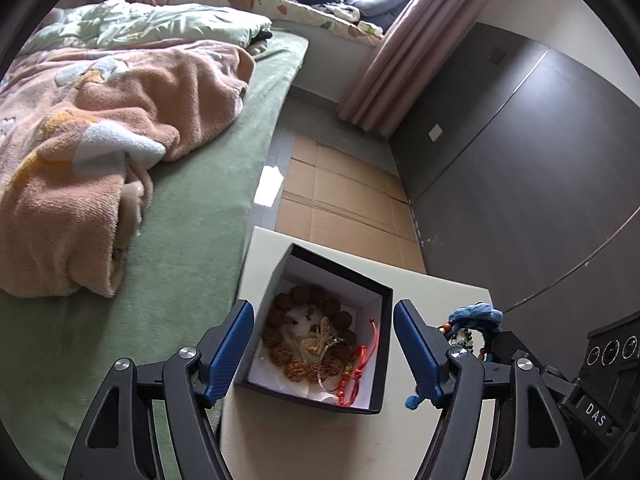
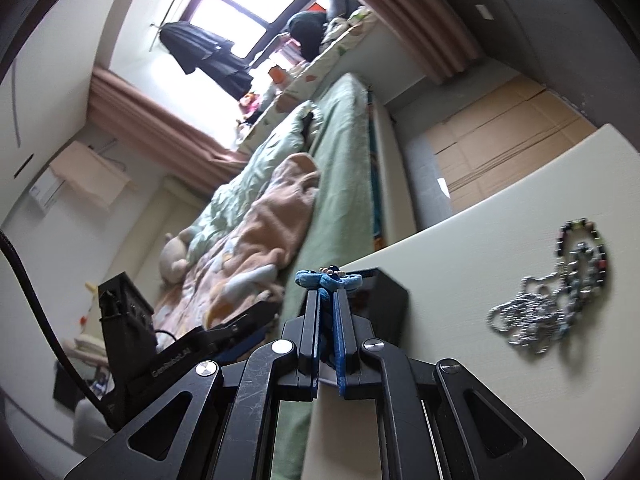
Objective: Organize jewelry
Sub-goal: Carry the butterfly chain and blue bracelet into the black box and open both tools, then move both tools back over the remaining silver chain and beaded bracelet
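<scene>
Bed: left of my box, green sheet, peach blanket heaped on it.
Left gripper: mine, jaws spread apart over the box, gripping nothing.
Box: black, open, on the pale table; brown bead bracelet and red cord inside.
Right gripper: right of the box, clenched on a blue-tasselled bracelet.
Chains: silver pile on the table, well right of the box.

Cream table: black box, chains.

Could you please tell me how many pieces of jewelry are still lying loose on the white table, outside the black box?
2, overlapping at the table's right side in the right wrist view: a dark beaded bracelet and a silver chain beneath it. The tangle is blurred, so more may be hidden.
</scene>
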`<action>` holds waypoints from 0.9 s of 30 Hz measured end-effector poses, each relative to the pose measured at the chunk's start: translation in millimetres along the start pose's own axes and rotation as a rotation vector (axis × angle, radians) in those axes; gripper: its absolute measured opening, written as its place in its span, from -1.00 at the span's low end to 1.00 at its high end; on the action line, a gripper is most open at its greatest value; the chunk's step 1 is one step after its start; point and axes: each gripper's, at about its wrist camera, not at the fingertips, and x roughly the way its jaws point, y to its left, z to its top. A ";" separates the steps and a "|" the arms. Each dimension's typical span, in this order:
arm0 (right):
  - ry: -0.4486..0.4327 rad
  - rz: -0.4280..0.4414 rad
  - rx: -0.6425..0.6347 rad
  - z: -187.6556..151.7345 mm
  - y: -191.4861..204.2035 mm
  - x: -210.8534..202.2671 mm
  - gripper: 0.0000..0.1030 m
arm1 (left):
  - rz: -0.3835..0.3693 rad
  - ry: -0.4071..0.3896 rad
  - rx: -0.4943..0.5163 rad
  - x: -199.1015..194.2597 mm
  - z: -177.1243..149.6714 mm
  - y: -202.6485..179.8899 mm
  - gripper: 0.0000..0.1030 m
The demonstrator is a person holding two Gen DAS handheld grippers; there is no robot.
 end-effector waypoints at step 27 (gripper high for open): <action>0.060 -0.135 -0.031 -2.6 -7.2 -9.3 0.76 | -0.017 0.009 0.042 1.4 -4.1 -13.6 0.42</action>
